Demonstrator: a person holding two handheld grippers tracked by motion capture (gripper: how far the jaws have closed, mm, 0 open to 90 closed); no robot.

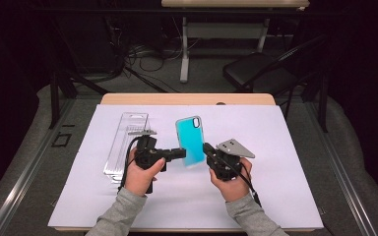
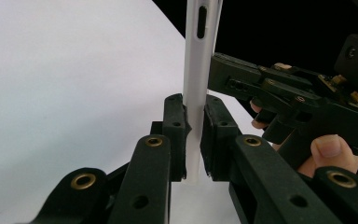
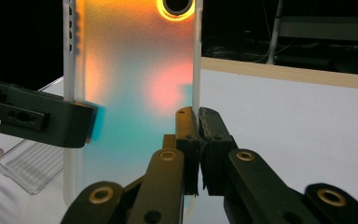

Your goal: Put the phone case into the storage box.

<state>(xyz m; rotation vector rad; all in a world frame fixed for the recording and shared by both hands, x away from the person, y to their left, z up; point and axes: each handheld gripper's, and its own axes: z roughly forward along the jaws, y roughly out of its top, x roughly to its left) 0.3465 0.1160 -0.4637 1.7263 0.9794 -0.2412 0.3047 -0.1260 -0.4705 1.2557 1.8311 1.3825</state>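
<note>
A translucent teal phone case [image 1: 190,140] with a camera hole at its top stands upright above the white sheet [image 1: 280,162], held from both sides. My left gripper [image 1: 182,153] is shut on its left edge; in the left gripper view the jaws [image 2: 195,103] pinch the white rim of the case [image 2: 198,56]. My right gripper [image 1: 207,148] is shut on the opposite edge, and in the right gripper view it [image 3: 198,114] clamps the rim of the glowing case [image 3: 135,70]. Each gripper view also shows the other gripper, the right one [image 2: 242,79] and the left one [image 3: 46,121].
A clear plastic package [image 1: 126,142] lies on the sheet to the left of my left hand, also seen as a tray [image 3: 28,168]. The wooden table edge [image 1: 187,99] runs along the back. Beyond it are a black chair [image 1: 256,69] and cables on the floor.
</note>
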